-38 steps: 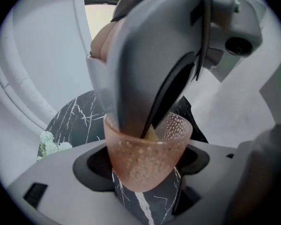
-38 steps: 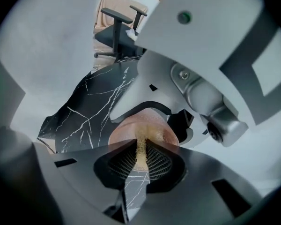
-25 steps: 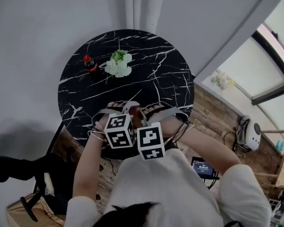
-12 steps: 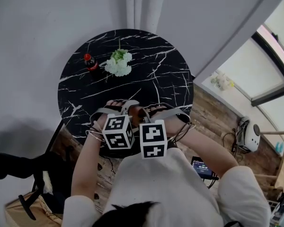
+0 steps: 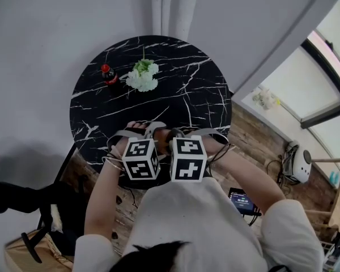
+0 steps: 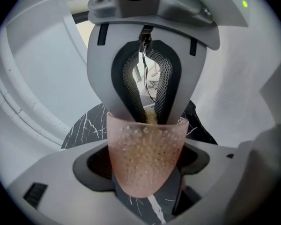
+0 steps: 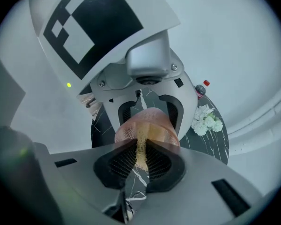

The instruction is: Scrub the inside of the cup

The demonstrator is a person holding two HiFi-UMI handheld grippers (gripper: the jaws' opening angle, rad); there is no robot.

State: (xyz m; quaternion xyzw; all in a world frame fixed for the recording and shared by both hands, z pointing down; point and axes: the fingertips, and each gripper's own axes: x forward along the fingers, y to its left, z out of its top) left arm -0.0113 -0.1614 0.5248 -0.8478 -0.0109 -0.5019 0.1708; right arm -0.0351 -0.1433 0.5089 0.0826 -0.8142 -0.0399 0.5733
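Jaws of the left gripper (image 6: 146, 164) are set fairly wide and clamp the cup (image 6: 145, 144) from both sides, the dark pads pressing on its lower wall. The cup is pink, translucent and covered in small raised dots; its rounded base faces this gripper and its mouth points away toward the other one. Jaws of the right gripper (image 7: 139, 148) stand at a narrow setting, nearly together, and pinch a thin yellowish scrub pad (image 6: 150, 116) between their ribbed faces. The tips of these jaws and the pad sit inside the mouth of the cup, the pad showing just above the rim. From the right gripper view the pad runs as a pale vertical strip from the jaws into the cup. In the head view both grippers are held close side by side over the near edge of the round black marble table (image 5: 181, 95), with the cup between them and clear of the surface. Toward the far left edge of the table stands a dark bottle (image 5: 109, 78) with a red cap, just beside a bunch of white flowers (image 5: 143, 78).
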